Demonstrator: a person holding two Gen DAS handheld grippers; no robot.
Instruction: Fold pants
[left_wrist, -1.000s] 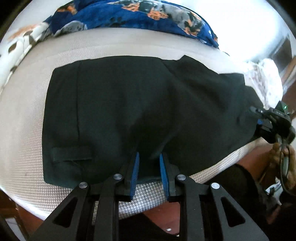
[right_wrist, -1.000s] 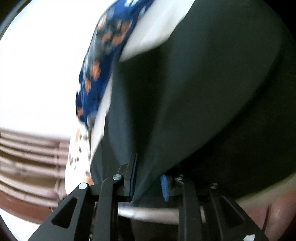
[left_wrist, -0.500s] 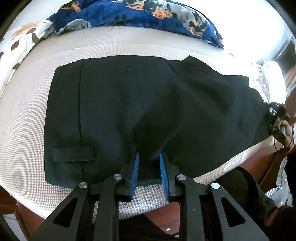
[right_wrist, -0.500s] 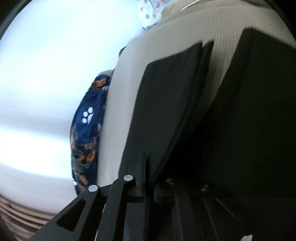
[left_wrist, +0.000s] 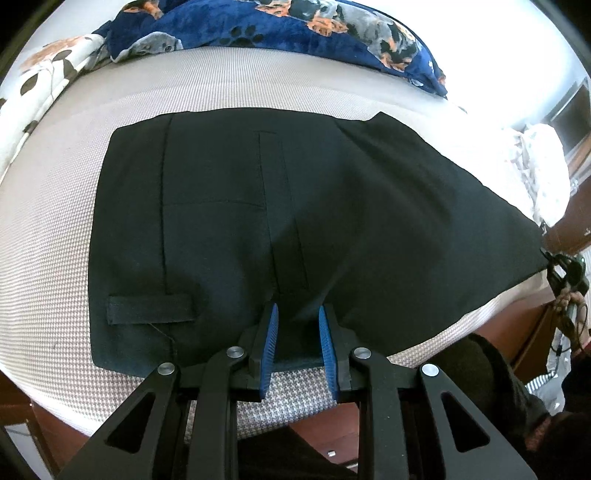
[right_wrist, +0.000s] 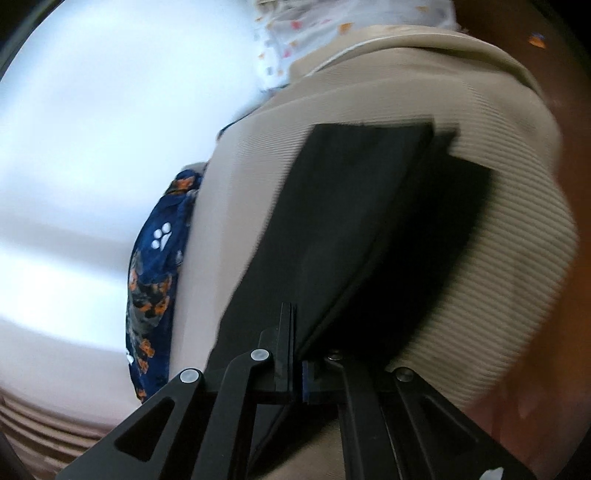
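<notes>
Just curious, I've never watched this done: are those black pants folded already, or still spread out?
Mostly spread out: the pants lie flat across the bed. The right gripper is shut on the leg end, lifting it; no fold is finished.

One pair of black pants (left_wrist: 295, 221), one blue blanket (left_wrist: 295, 29), two grippers

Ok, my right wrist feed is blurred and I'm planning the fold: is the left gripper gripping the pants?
Observer: No. The left gripper has its jaws open, straddling the near edge of the pants.
Operator: Is that end lying flat?
Observer: Yes, flat on the bed, with a belt loop showing near the left corner.
Operator: Where does my gripper sit from there?
Observer: The right gripper is at the pants' far right tip, by the bed's edge.
</notes>
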